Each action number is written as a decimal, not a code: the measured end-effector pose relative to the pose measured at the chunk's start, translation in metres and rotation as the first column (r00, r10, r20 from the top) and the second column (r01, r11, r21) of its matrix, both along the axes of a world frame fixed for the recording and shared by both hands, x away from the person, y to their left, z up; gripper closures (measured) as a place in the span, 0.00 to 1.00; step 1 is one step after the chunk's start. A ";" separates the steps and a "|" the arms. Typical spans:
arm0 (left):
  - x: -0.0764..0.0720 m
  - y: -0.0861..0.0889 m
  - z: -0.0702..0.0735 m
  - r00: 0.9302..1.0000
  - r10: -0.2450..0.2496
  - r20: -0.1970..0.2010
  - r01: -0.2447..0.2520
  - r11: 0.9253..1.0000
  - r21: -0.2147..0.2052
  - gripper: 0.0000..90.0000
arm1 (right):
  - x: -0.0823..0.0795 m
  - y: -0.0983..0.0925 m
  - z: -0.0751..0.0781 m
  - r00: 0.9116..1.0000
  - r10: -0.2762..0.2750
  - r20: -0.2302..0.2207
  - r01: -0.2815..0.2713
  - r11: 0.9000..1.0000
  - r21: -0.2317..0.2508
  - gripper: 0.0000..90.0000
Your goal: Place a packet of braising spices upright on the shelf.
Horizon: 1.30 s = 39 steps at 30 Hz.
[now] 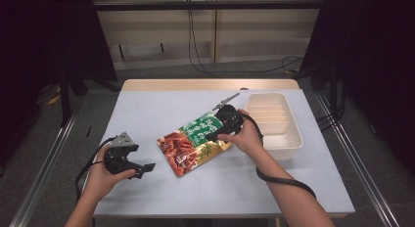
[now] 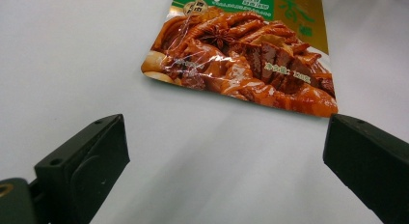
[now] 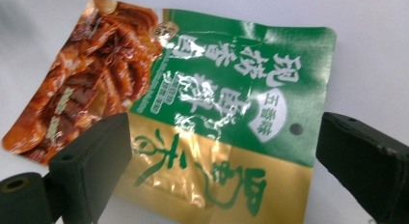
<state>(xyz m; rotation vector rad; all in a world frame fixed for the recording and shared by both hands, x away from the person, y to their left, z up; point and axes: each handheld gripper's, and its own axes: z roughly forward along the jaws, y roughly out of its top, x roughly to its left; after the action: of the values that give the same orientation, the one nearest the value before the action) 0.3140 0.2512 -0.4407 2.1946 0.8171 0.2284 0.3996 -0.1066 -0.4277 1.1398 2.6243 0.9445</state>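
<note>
Dark curtains flank a pale back wall with hanging cables; grey floor beneath. White surface (image 1: 147, 114) with a wooden far edge, carrying two items.

Item one: food pouch (image 1: 195, 142), flat on the surface near its middle, lying diagonally. Printed red-brown dish at the near-left end, green and gold panels with white lettering at the far-right end.

Item two: white plastic tray (image 1: 274, 120), ribbed inside, at the right of the surface, just beside the pouch's far-right end.

Left gripper (image 1: 142, 168): held in the person's left hand (image 1: 103, 175) at the near-left, well short of the pouch, jaws spread wide and empty, aimed at the pouch's red-brown end (image 2: 241, 64).

Right gripper (image 1: 222, 126): held in the right hand (image 1: 247, 136) over the pouch's green-and-gold end (image 3: 217, 132), jaws wide apart, one to each side of the pouch, not closed on it. Black cable loops along the right forearm.
</note>
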 end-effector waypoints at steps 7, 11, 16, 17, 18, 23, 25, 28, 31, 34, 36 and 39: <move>-0.001 -0.001 0.001 1.000 -0.006 0.010 0.006 1.000 0.003 0.02 | 0.018 0.003 -0.009 0.999 -0.028 -0.036 0.028 0.999 -0.018 0.06; -0.002 -0.002 0.002 1.000 -0.005 0.010 0.004 1.000 0.004 0.02 | 0.026 0.003 -0.014 0.997 -0.057 -0.046 0.056 0.998 -0.032 0.06; -0.002 -0.002 0.002 1.000 -0.006 0.017 0.006 1.000 0.005 0.02 | 0.033 0.002 -0.021 0.995 -0.076 -0.064 0.074 0.997 -0.029 0.07; -0.002 -0.002 0.003 0.999 -0.005 0.034 0.004 1.000 0.010 0.02 | 0.033 0.002 -0.021 0.995 -0.076 -0.064 0.074 0.997 -0.029 0.07; -0.002 -0.001 0.004 0.999 0.000 0.038 -0.001 1.000 0.018 0.02 | 0.034 0.002 -0.023 0.994 -0.082 -0.072 0.080 0.996 -0.029 0.07; -0.002 -0.001 0.004 0.999 -0.005 0.032 0.004 1.000 0.016 0.02 | 0.038 0.003 -0.030 0.993 -0.086 -0.079 0.083 0.996 -0.039 0.07; -0.002 -0.002 0.004 1.000 0.004 0.031 -0.005 1.000 0.010 0.02 | 0.039 0.003 -0.032 0.992 -0.092 -0.089 0.087 0.995 -0.049 0.07; -0.002 -0.002 0.004 1.000 0.001 0.028 -0.001 1.000 0.013 0.02 | 0.039 0.003 -0.034 0.992 -0.090 -0.093 0.085 0.995 -0.047 0.07; -0.002 -0.002 0.004 1.000 -0.005 0.029 0.004 1.000 0.020 0.02 | 0.040 0.002 -0.036 0.990 -0.089 -0.107 0.087 0.996 -0.028 0.09; -0.002 -0.002 0.004 1.000 -0.003 0.027 0.003 1.000 0.018 0.02 | 0.040 0.002 -0.036 0.989 -0.086 -0.118 0.084 0.996 -0.017 0.09; -0.002 -0.002 0.005 1.000 -0.007 0.026 0.007 1.000 0.016 0.02 | 0.039 0.003 -0.036 0.989 -0.076 -0.129 0.076 0.997 -0.002 0.10; -0.003 -0.001 0.006 0.999 -0.005 0.033 0.004 1.000 0.016 0.02 | 0.037 0.004 -0.035 0.989 -0.070 -0.126 0.070 0.998 -0.004 0.10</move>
<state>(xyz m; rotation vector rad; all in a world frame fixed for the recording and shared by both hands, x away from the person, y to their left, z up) 0.3114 0.2498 -0.4348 2.2018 0.7948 0.2691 0.4370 -0.1028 -0.4622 1.3246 2.6605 0.8871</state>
